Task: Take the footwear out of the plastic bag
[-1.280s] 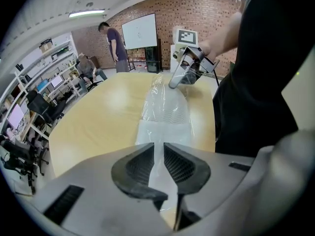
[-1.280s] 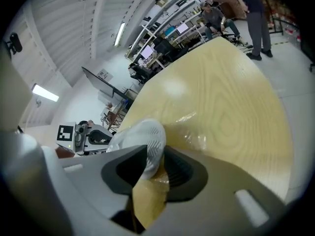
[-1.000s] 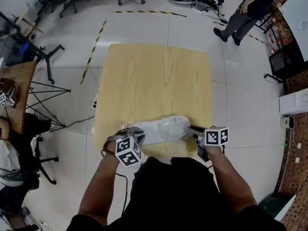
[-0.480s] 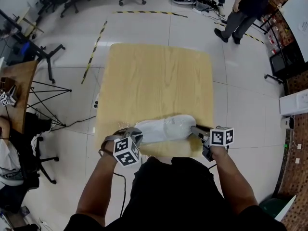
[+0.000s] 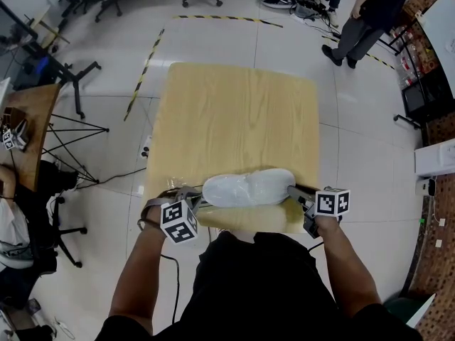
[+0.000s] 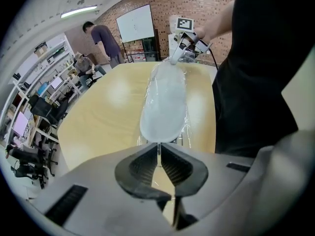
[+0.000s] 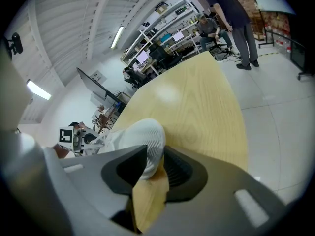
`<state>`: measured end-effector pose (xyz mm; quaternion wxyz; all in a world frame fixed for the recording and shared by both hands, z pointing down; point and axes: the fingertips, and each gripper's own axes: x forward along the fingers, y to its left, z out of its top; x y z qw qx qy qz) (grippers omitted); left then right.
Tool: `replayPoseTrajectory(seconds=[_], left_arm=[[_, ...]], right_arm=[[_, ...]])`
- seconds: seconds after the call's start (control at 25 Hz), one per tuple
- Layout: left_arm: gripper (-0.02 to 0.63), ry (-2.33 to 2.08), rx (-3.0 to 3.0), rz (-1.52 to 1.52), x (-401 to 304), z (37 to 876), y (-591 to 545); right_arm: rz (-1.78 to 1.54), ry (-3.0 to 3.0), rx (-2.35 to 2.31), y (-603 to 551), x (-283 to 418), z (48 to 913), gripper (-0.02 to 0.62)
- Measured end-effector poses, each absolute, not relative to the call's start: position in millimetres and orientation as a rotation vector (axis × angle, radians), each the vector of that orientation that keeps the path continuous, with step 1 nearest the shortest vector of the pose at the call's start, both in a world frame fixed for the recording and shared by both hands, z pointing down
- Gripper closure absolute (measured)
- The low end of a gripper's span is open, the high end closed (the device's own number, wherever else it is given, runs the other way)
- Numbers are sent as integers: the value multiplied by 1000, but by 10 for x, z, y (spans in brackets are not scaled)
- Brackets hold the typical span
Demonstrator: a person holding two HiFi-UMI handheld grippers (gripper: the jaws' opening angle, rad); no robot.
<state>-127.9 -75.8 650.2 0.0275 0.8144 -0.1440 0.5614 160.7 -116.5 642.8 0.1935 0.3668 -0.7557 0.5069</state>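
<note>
Because the table [image 5: 242, 112] is bare apart from what lies along its near edge, you have room to work this as a straight pull along that edge. The shoe [image 5: 249, 187] is white and lies lengthwise there, about midway between the table's two near corners. It is still wrapped in the clear plastic bag [image 6: 186, 132].

The step in hand looks like stripping the bag off sideways. Keep the shoe anchored at the end toward the table's right near corner. Draw the film low and level toward the left near corner, so it slides rather than stretches or tears. If the pinch starts to slip, stop and take a deeper bite of plastic.

Your right gripper [image 7: 155, 156] has its jaws half spread and clamped on the treaded tip of the shoe, just inside the table's near edge. I can't tell whether film lies under the pads.

Your left gripper [image 6: 158, 151] has just been closing and is now nearly together on a thin fold of the bag. It sits at the table's near edge, with the shoe's other end just beyond its fingertips and not between them.
</note>
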Motion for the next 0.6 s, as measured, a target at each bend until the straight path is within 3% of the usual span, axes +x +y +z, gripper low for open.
replayPoseTrajectory(seconds=[0.12,0.32,0.6], left_arm=[[578,-480,2483,1743,-1422,6510,-794],[495,-471,2541,1624,-1285,6265,-832],[495,-368,2566,1642,-900,6465,-898]], right_arm=[[1420,-2122,1036,-1176,1607,6422,488],[1418,-2120,1047,-1188,1596,6438,486],[1418,-2114,1050,-1179,1575,6449,486]])
